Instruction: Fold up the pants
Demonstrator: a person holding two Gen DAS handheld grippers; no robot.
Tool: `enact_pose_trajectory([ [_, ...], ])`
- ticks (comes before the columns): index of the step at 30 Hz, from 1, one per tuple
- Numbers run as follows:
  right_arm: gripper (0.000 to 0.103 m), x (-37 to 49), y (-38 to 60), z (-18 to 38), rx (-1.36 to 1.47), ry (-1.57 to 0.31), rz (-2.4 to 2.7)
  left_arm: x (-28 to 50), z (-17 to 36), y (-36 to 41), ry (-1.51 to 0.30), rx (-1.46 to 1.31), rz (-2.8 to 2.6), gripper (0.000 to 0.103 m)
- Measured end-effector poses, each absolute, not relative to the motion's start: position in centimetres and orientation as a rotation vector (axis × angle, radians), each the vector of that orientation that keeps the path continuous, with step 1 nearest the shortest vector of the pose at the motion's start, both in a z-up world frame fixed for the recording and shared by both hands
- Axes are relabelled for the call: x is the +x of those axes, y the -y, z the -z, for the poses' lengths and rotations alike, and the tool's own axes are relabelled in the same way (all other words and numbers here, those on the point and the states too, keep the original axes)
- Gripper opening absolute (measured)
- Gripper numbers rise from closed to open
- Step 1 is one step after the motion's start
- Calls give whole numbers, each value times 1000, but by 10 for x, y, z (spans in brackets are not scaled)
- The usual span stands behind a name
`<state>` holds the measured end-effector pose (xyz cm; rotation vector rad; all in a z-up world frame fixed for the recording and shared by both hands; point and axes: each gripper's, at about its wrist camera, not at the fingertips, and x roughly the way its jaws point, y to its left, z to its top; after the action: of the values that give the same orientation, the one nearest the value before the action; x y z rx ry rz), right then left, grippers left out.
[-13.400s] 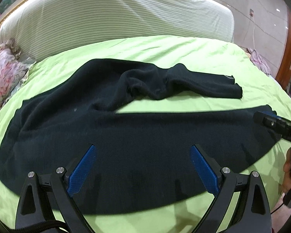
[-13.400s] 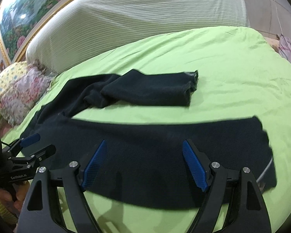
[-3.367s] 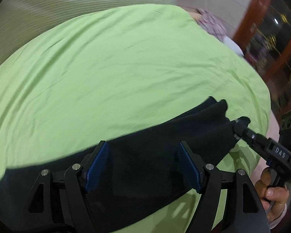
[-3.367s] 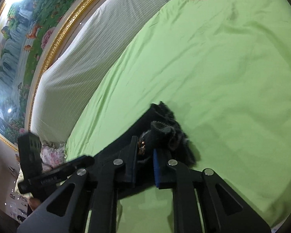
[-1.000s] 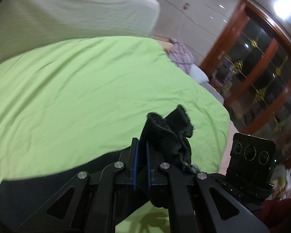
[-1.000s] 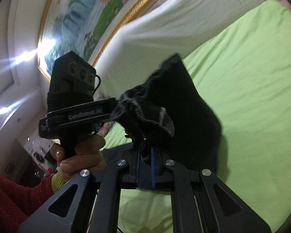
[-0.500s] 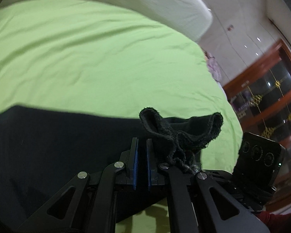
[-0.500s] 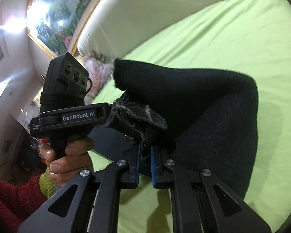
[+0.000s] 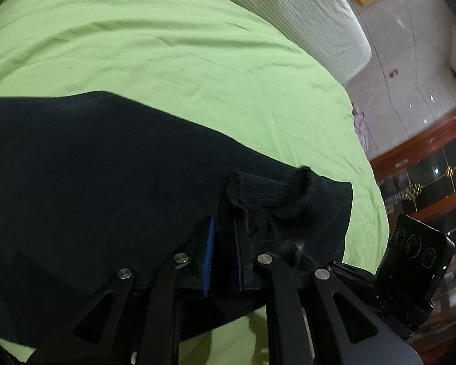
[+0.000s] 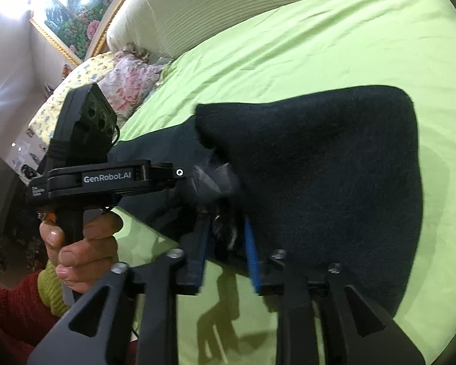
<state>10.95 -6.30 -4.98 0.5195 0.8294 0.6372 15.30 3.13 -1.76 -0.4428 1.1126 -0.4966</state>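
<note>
The black pants (image 9: 100, 176) lie on the green bed sheet (image 9: 167, 48), their leg ends folded back over the rest. My left gripper (image 9: 223, 240) is nearly shut, with the bunched leg hem (image 9: 270, 194) between its blue pads. In the right wrist view the folded black cloth (image 10: 319, 158) drapes over the sheet (image 10: 319, 36). My right gripper (image 10: 228, 243) has its jaws a little apart with a bit of hem cloth still between them. The left gripper (image 10: 197, 179) shows there from the side, at the hem.
A striped white headboard (image 9: 304, 9) stands behind the bed. Floral pillows (image 10: 106, 85) lie at the bed's left end. A framed painting (image 10: 70, 9) hangs above. Wooden doors (image 9: 425, 158) are at the right. A hand in a red sleeve (image 10: 79, 243) holds the left gripper.
Both grippers carried the leg hems over the pants and down toward the cloth. The right gripper's jaws have parted a little; the left's are slightly wider than before.
</note>
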Motion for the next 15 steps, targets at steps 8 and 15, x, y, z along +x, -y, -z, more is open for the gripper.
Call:
enact_pose_trajectory([
  [8, 45, 94, 71, 43, 536, -799, -655, 136, 13, -50, -1089, -464, 450, 20],
  [15, 45, 97, 89, 23, 579, -730, -638, 122, 5, -67, -1060, -509, 395, 23],
])
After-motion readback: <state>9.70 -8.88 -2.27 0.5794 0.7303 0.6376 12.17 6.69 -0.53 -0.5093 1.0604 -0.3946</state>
